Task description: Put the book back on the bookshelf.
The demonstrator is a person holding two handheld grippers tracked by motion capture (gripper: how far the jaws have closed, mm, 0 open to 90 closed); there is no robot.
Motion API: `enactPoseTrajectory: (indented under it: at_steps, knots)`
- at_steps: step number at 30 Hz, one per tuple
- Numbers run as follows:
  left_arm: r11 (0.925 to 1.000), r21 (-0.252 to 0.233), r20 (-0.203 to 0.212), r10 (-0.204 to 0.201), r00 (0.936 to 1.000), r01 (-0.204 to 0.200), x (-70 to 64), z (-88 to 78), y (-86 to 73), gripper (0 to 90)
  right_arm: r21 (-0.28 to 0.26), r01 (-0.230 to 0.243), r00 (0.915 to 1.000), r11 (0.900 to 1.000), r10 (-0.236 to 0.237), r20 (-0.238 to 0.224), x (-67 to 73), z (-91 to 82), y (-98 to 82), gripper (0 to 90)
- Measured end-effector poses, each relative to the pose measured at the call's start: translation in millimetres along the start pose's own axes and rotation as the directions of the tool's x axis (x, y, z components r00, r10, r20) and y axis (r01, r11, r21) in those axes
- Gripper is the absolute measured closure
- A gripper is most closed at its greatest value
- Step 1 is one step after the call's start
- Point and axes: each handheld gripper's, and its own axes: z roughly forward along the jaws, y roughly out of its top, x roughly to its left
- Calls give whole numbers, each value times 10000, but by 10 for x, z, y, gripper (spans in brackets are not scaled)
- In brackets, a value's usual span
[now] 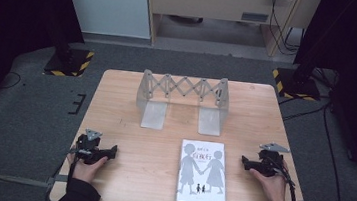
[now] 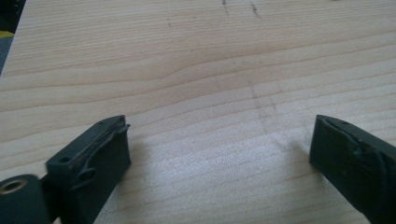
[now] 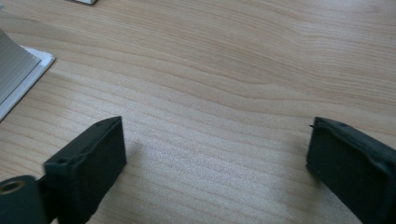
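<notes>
Work surface: light wooden table (image 1: 123, 175), square-cornered, pale grain, faint dark scuffs in the wood as seen in my left gripper view. Landmark is the book (image 1: 202, 173), lying flat and closed, cover up, grey-white with two silhouetted figures hand in hand, near the table's front edge. Beyond the book, toward the far edge, stands a metal expanding book rack (image 1: 182, 100), its two flat foot plates resting on the wood. My right gripper view catches a corner of the book (image 3: 18, 74), probably its page edge.
</notes>
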Motion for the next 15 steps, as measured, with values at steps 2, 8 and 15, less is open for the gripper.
enactPoseTrajectory:
  at_steps: [2, 8, 15]
  knots:
    - [9998, -155, 63, -144, 9999, 145, 12, -31, 8, 73, -223, -263, 9996, 9994, 260, -95, -3, -35, 11, 94]
    - [9973, -630, 473, -351, 9983, 380, -29, -131, 33, 93, -925, -782, 9961, 9926, 741, -471, -20, -162, 39, 143]
    - [9908, -1355, 687, 160, 9975, -65, -188, -240, 66, 162, -1169, -672, 9960, 9909, 596, -671, 41, -253, 74, 171]
